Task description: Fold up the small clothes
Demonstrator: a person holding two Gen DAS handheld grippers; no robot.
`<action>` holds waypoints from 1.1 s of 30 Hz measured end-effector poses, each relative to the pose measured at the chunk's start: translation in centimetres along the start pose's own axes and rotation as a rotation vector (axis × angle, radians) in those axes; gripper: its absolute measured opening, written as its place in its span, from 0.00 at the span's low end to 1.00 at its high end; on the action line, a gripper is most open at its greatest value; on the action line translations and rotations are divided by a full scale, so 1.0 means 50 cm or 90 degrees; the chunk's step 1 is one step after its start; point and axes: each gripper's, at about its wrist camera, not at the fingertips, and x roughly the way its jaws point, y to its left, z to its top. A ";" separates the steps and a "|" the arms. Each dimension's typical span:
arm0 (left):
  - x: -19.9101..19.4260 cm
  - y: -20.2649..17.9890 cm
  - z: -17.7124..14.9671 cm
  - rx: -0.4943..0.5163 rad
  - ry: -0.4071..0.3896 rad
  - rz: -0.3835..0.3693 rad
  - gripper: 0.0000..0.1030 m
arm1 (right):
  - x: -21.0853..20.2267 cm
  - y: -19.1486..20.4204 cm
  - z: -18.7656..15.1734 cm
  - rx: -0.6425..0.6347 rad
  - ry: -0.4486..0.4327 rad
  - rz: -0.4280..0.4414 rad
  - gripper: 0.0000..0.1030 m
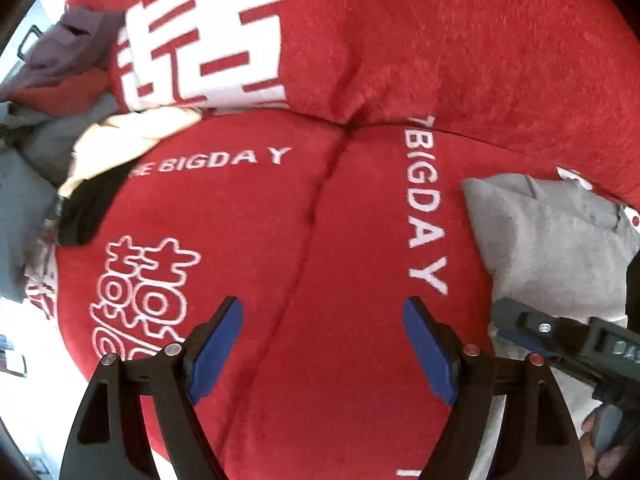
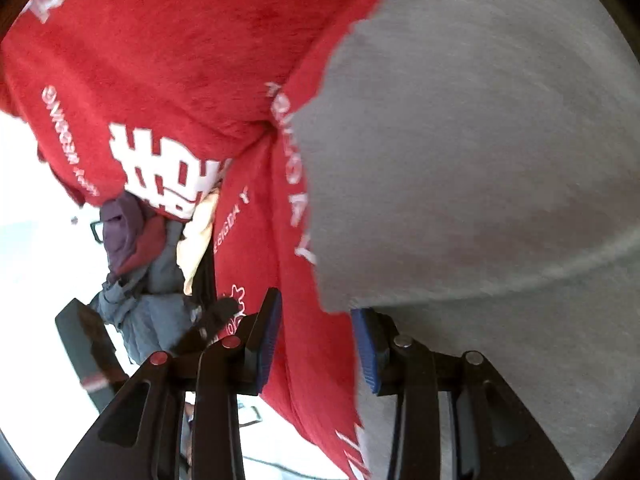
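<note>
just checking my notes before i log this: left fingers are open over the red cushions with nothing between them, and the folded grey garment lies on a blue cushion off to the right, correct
Not quite. The grey garment lies on the red cushions, not on a blue one; the left wrist view shows red fabric all around it. The only blue there is on the fingers' pads. The rest holds: the left gripper is open with nothing between its fingers.
</note>
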 end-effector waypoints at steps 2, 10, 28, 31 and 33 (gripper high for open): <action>0.010 0.012 0.000 -0.012 0.021 -0.018 0.80 | 0.014 0.021 -0.005 -0.044 0.007 -0.034 0.40; -0.002 -0.012 -0.021 -0.020 0.040 -0.065 0.80 | 0.015 0.037 -0.040 -0.129 0.064 -0.088 0.43; -0.078 -0.420 -0.085 0.162 0.100 -0.188 0.80 | -0.527 -0.284 -0.072 0.109 -0.124 -0.179 0.47; -0.088 -0.484 -0.090 0.198 0.103 -0.188 0.80 | -0.608 -0.336 -0.076 0.141 -0.158 -0.187 0.47; -0.093 -0.521 -0.091 0.211 0.105 -0.193 0.80 | -0.658 -0.370 -0.084 0.170 -0.186 -0.187 0.47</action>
